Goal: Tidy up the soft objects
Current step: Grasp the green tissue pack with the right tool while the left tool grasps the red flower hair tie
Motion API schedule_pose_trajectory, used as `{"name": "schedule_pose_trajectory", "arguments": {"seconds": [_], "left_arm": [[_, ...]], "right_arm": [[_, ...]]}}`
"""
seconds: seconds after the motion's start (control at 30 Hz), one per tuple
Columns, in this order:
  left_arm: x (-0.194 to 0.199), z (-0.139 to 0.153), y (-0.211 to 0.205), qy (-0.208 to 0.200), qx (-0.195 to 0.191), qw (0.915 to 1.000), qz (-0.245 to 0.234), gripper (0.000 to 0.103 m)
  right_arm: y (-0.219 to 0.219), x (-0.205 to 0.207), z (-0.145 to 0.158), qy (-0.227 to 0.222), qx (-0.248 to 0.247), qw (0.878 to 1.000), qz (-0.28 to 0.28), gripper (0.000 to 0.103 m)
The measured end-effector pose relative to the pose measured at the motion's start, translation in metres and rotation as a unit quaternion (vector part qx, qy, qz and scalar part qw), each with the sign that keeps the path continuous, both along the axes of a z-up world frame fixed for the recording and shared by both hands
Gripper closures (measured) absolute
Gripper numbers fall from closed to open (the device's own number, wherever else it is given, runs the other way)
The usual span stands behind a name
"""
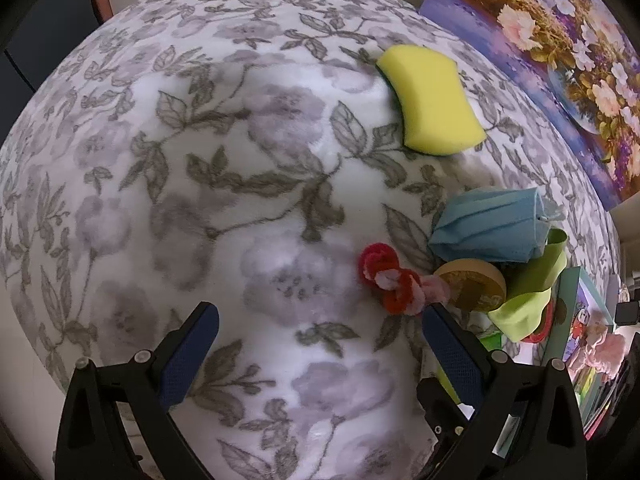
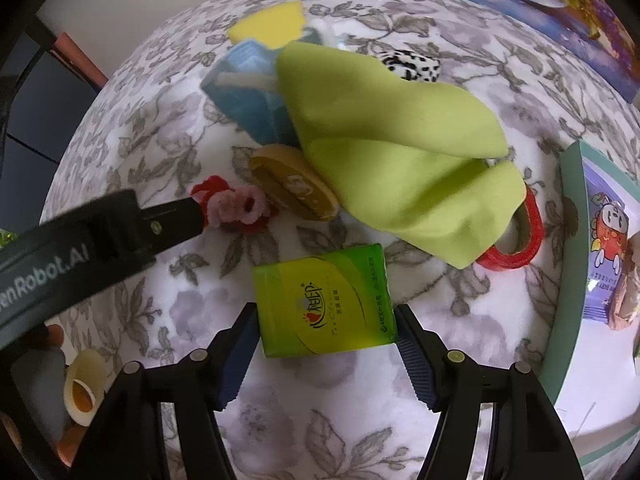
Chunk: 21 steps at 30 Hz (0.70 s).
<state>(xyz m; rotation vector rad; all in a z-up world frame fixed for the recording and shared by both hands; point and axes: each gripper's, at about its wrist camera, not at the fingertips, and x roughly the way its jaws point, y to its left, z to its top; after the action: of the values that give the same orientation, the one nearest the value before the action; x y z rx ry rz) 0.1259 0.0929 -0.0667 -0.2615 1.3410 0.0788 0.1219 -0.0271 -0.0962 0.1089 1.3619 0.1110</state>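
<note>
A green tissue pack (image 2: 326,300) lies flat on the floral blanket (image 2: 160,128), set between the fingers of the right gripper (image 2: 326,330); both blue pads sit right at its side edges, but whether they press it cannot be told. At the pack's one o'clock a lime cloth (image 2: 396,152) drapes over a red tape roll (image 2: 520,236). At twelve o'clock lies a round yellow sponge puff (image 2: 296,184), with a blue face mask (image 2: 248,96) and a yellow sponge (image 2: 268,26) beyond. At eleven o'clock a red-and-pink pipe-cleaner twist (image 2: 236,206) touches the left gripper (image 1: 320,320), which hangs spread wide and empty above the blanket. A teal-rimmed tray (image 2: 560,280) stands at three o'clock.
</note>
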Motion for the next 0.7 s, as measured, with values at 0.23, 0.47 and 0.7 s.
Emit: {"name": "schedule_pose_trajectory", "arguments": {"seconds": [0.23,0.47,0.7], "left_arm": [[0.000,-0.004,-0.003,-0.004,-0.041,0.9991,-0.003,0.002],[0.008,0.000,-0.016,-0.033,-0.034,0.9988,-0.016,0.011],[0.016,-0.011,-0.025,-0.041,-0.032,0.9983,-0.028,0.032]], "right_arm": [[-0.020,-0.003,0.003,0.006,0.008,1.000,-0.023,0.033],[-0.045,-0.005,0.004,0.010,0.017,0.999,-0.047,0.033],[-0.062,-0.007,0.005,0.012,0.026,0.997,-0.065,0.033]]}}
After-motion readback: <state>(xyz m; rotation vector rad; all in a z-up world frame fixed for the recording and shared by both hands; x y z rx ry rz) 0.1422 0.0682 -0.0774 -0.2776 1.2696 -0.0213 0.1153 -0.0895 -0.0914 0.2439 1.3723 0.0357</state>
